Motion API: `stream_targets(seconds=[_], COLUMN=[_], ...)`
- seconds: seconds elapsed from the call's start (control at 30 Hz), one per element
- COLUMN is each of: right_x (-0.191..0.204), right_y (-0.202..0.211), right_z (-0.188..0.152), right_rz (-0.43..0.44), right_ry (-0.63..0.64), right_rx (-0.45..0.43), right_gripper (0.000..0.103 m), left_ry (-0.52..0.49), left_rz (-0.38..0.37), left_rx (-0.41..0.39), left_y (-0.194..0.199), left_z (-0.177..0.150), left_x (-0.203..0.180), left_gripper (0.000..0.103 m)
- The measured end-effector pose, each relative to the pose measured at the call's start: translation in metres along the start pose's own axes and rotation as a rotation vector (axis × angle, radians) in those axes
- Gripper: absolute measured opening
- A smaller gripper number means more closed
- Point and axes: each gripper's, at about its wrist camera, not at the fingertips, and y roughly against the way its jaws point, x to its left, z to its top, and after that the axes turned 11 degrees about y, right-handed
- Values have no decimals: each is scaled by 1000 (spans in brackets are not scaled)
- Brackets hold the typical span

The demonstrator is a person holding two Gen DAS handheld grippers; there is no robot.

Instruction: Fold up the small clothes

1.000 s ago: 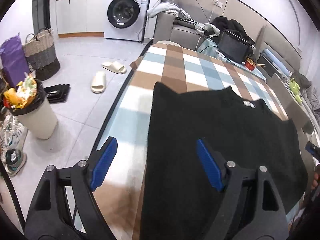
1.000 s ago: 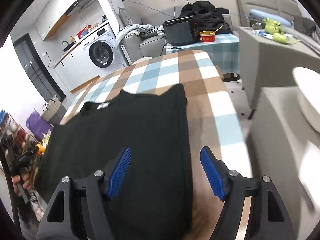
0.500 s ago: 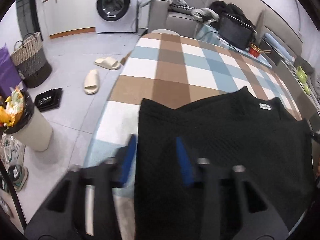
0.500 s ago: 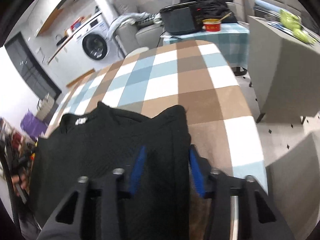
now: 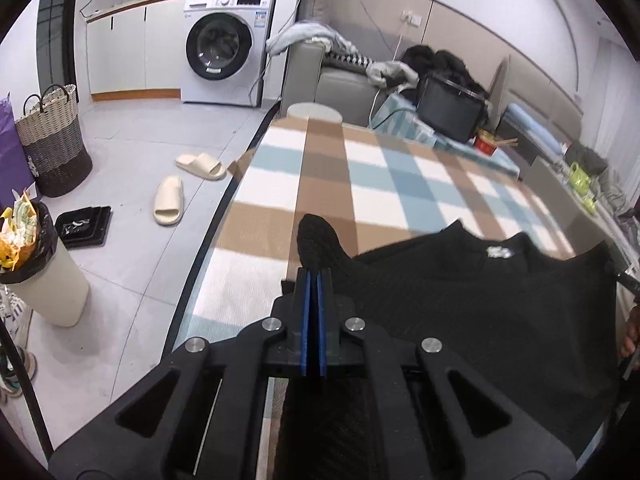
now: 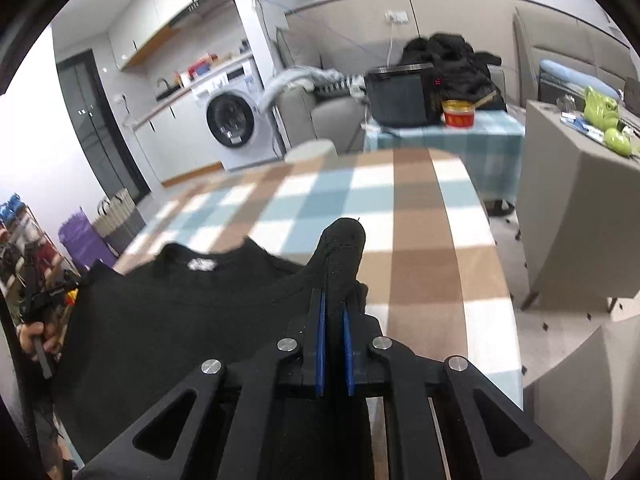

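Beside checked table [image 5: 280,184], full bin [image 5: 38,264] of wrappers; both claws [image 5: 314,276] [image 6: 335,300] clenched on black top [image 5: 480,312].

black garment [image 5: 472,312]: matt knit cloth, ribbed, slightly rough. checked tablecloth [image 5: 384,184]: soft woven cloth, matt. left gripper [image 5: 314,276] & right gripper [image 6: 335,300]: matt black plastic w/ shiny metal screws; blue pads [image 6: 320,344] look ridged, rubbery. washing machine [image 5: 228,44]: glossy white shell, dark glass door. floor [image 5: 132,144]: smooth pale tiles, faint sheen. basket [image 5: 54,136]: rough woven weave. slippers [image 5: 170,200]: smooth matt foam.
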Motion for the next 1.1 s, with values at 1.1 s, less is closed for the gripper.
stream_targets(seconds=[1.1], right_x=[-10], right_y=[-25], right_z=[12], right_rz=[-81], right_ry=[14], right_rx=[62], right_gripper=[8], left_ry=[46], left_rz=[-14], left_rx=[13], left_y=[-22], left_z=[2], left_x=[13], left_gripper=[4])
